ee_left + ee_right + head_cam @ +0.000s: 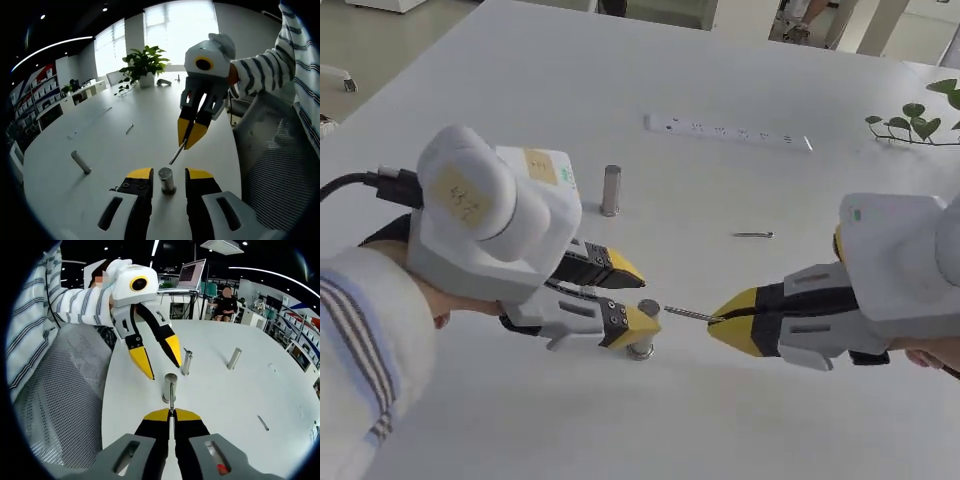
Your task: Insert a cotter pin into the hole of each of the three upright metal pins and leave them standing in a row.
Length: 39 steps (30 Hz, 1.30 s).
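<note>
So, step: threading the cotter [690, 314] into the near pin [648, 308]; the hole itself is too small to make out.
Right gripper [720, 318]: jaws closed on the cotter's tail, so the shank sticks out ahead like a needle; held roughly level and aimed across at the near pin's upper part.
Left gripper [635, 295]: jaws apart, one on either side of the near pin, with a gap showing on each side in the left gripper view; not clamping; probably placed as a guard, ready to steady the pin against the sideways push so it stays upright.
Cotter to pin: tip just beside the pin's top, at or touching its side; whether it has entered the hole, cannot tell; in the right gripper view the shank lines up with the pin's middle, which suits a straight push.
Near pin: upright on the table [520, 80], between the two grippers, nearest the person.
Second pin [186, 362]: upright just beyond the left gripper's jaw; something thin juts from near its top, possibly a cotter already seated, too small to be sure.
Far pin [611, 190]: upright, well apart from both grippers, top bare as far as can be seen.
Loose cotter [753, 235]: flat on the table beyond the right gripper; likely the spare for a later pin.
Progress: judged early to midway; at least the near and far pins look unfinished.
Risk: an off-line push could tip the near pin, since nothing grips it.
</note>
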{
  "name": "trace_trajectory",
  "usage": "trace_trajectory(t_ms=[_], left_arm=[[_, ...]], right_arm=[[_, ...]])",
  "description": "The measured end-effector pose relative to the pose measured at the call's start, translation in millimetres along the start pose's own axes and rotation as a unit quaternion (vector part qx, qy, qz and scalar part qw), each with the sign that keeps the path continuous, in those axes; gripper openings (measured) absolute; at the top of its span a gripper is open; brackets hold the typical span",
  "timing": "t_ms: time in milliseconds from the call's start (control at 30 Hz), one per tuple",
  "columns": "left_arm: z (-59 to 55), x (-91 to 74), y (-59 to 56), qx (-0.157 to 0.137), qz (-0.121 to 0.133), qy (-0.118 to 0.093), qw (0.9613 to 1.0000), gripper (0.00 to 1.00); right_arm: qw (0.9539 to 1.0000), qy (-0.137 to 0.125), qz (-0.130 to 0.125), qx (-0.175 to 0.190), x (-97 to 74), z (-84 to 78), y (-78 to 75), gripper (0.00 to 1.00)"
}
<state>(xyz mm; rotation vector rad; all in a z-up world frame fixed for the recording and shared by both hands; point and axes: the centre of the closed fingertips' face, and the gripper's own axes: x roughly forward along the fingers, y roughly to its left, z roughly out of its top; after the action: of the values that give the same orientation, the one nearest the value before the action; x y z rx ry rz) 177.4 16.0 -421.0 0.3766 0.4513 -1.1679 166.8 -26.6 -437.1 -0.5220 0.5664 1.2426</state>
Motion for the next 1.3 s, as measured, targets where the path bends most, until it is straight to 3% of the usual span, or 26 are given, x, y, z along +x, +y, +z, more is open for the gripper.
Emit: trace_trajectory(t_ms=[367, 567, 867, 1300], left_arm=[[-9.6, 7.5, 4.3, -0.008, -0.002, 0.011, 0.9999, 0.18], [-10.8, 10.0, 2.7, -0.013, -0.004, 0.010, 0.9998, 0.10], [-10.9, 10.3, 1.7, -0.014, -0.007, 0.015, 0.9998, 0.09], [-12.3, 10.0, 1.2, -0.016, 0.000, 0.019, 0.9997, 0.09]], right_arm=[[0.9998, 0.012, 0.010, -0.009, 3.8, -4.8, -3.6, 0.00], [0.9996, 0.016, 0.014, -0.019, 6.4, -4.2, -0.8, 0.00], [0.9995, 0.013, 0.012, -0.027, 7.5, -1.2, -1.8, 0.00], [0.9996, 0.020, 0.007, -0.021, 22.6, 0.1, -3.6, 0.00]])
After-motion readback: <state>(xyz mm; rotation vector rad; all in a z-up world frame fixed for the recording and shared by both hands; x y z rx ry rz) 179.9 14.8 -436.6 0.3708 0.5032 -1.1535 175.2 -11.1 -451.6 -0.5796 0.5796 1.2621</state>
